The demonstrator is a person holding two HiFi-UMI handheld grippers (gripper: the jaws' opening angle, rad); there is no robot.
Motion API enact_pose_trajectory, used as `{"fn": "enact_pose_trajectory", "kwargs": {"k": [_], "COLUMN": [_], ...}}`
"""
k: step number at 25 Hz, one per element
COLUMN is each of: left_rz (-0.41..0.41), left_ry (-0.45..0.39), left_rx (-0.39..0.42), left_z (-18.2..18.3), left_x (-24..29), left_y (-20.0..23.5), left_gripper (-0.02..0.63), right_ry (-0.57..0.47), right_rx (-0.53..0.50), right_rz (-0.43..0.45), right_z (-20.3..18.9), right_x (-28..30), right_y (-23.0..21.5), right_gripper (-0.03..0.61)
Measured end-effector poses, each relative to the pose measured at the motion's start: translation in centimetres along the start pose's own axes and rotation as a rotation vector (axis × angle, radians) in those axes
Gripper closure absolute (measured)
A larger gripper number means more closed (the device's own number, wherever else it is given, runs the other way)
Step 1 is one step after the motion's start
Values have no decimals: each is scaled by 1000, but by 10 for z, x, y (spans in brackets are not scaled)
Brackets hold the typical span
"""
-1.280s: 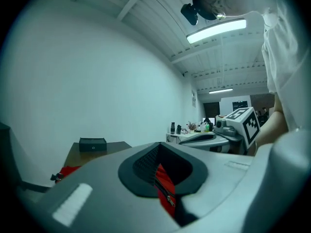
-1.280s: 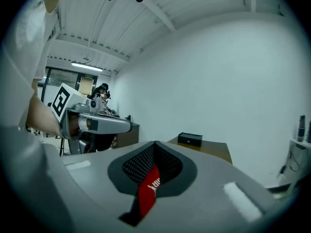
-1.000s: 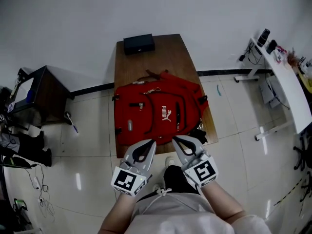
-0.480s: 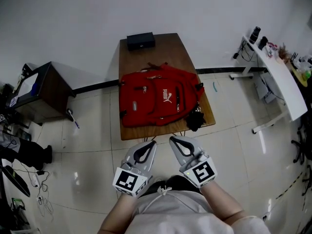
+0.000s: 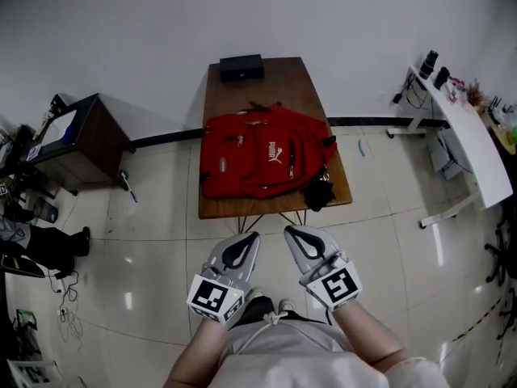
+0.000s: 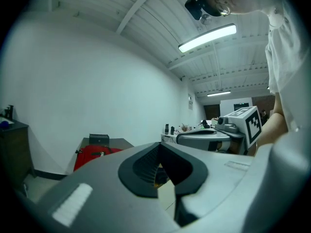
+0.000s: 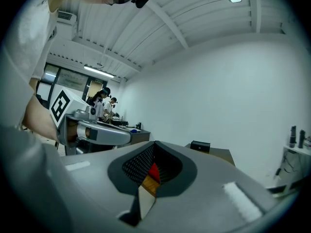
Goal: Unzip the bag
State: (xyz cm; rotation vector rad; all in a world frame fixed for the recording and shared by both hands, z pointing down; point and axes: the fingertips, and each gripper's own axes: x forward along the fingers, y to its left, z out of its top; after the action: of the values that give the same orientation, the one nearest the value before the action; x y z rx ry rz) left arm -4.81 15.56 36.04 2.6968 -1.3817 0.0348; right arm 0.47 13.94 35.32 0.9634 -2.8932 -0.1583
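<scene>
Room: white wall, pale tiled floor, a dark cabinet at the left and a white desk at the right.
Table: the wooden table stood against the wall, well ahead of the person.
Bag: the red bag lay flat on the table's near half, with a black piece hanging at its near right corner.
Grippers: the left gripper and right gripper were held side by side over the floor, both with jaws closed and nothing in them.
Box: a black box sat at the far edge.
Progress: nothing had been started, as far as could be judged. The zips looked closed but were too small to be sure, so reaching a puller and drawing it along were all left.
Change: a second earlier the gripper tips overlapped the table's near edge. Now bare floor showed between them.
</scene>
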Motion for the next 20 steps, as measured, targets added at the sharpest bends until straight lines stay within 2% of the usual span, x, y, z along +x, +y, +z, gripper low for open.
{"fn": "enact_pose_trajectory", "kwargs": {"k": [5, 13, 20], "left_rz": [-16, 1, -14], "left_ry": [10, 1, 24], "left_rx": [-8, -10, 58], "left_z": [-10, -5, -7], "left_x": [-4, -8, -6], "left_y": [-26, -34, -38], "left_gripper": [607, 607, 607], "right_ry": [19, 22, 56], "right_rx": [11, 28, 41], "right_rz": [0, -1, -13], "right_z": [-8, -9, -14], "right_x": [-20, -36, -39], "right_y": [4, 8, 0], "right_gripper": [572, 572, 571]}}
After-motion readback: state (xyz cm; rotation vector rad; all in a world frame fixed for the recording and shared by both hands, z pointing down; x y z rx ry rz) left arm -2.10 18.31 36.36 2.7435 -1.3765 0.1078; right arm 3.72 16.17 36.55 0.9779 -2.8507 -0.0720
